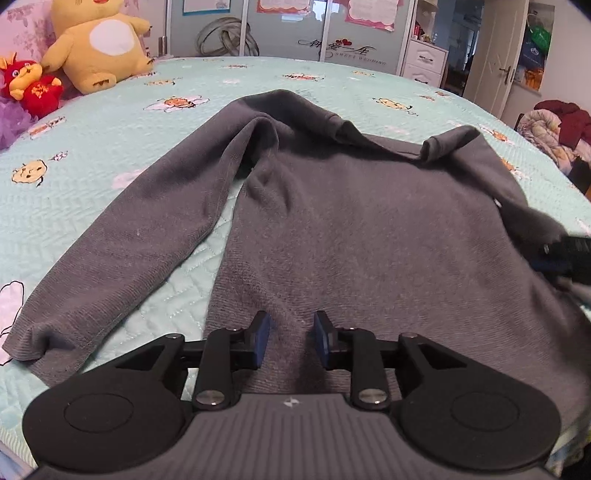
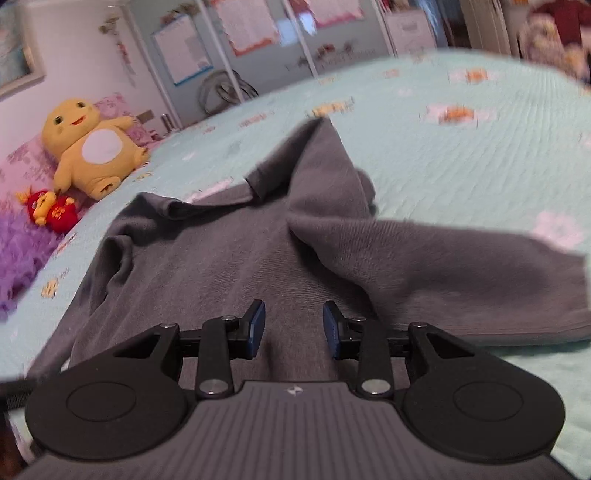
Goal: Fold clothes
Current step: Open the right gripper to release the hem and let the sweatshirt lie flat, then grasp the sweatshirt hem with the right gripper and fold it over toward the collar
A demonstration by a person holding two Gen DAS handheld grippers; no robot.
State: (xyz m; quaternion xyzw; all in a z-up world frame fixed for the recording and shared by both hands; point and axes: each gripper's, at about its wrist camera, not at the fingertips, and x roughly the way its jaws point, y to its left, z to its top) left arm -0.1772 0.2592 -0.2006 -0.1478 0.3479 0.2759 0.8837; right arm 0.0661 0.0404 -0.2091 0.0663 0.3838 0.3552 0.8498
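Behind bed (image 1: 110,206), wardrobe (image 1: 343,29) reads "SWEET WEDDING"; both grippers' jaws released above sweater (image 1: 369,229).

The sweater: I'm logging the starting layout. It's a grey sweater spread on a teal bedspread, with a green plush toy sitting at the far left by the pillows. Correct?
Nearly. The plush toy is yellow, not green; both wrist views show it, with a small red toy beside it. The rest holds: a grey sweater spread on the teal bedspread.

You see a matt, finely ribbed grey knit sweater (image 1: 362,229), quilted cotton-like bedspread (image 1: 110,206), matt black plastic left gripper (image 1: 291,341), plush yellow toy (image 1: 99,48).
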